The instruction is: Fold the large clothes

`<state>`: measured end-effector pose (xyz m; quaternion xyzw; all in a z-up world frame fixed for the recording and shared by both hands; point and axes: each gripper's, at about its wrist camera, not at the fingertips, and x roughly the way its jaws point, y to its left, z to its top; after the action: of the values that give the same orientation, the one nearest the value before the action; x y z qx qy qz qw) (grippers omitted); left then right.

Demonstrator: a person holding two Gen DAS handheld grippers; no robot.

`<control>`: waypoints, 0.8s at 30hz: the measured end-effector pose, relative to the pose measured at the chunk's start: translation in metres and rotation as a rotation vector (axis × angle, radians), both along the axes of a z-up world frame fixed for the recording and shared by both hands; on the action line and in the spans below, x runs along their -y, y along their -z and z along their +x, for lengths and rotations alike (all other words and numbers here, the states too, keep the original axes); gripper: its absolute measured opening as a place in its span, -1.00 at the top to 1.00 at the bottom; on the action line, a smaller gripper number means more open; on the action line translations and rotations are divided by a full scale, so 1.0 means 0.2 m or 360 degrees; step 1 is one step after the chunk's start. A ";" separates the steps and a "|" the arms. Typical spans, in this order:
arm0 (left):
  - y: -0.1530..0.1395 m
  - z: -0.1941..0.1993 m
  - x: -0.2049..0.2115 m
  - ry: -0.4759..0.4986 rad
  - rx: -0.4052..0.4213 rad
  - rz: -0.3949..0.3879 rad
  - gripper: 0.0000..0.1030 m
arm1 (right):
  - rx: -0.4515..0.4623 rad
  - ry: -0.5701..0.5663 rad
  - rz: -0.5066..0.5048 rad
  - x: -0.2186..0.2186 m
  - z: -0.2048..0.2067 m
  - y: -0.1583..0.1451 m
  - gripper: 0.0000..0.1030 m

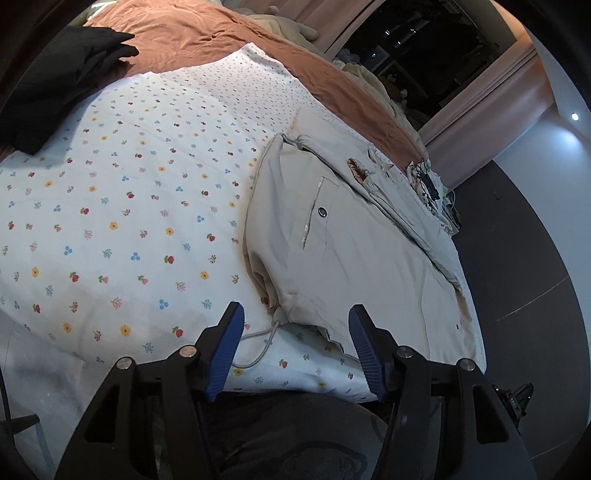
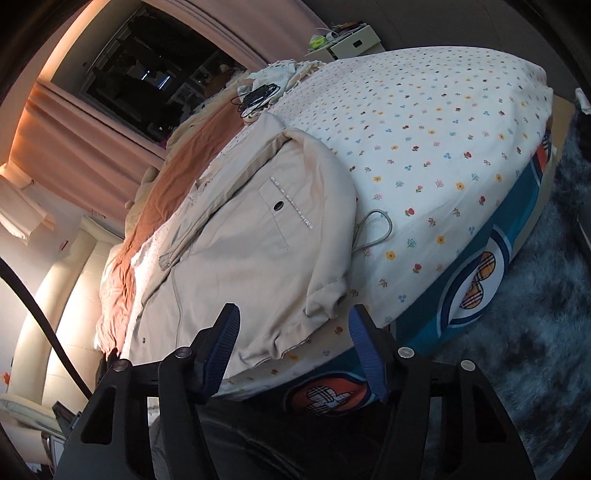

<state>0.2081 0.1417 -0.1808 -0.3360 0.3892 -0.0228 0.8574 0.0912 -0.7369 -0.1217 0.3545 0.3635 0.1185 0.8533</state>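
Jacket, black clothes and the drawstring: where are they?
Jacket [image 1: 354, 258]: left wrist view, on its pocket panel.
Black clothes [image 1: 55, 81]: left wrist view, middle of the pile.
Drawstring [image 2: 380, 229]: right wrist view, on the loop.

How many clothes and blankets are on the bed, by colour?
Beige jacket: 1
Black garment: 1
Rust-brown blanket: 1
Flowered white sheet: 1
Total: 4
A pale heap beyond the blanket is too unclear to count.
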 end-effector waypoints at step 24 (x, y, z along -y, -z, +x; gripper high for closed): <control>0.26 0.48 -0.07 0.0009 -0.0153 -0.0164 -0.04 | -0.0090 0.0095 0.0218 -0.04 0.40 0.24 -0.16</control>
<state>0.3040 0.1552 -0.2328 -0.3793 0.4293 -0.0291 0.8192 0.1702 -0.7286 -0.1697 0.4260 0.3678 0.1075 0.8196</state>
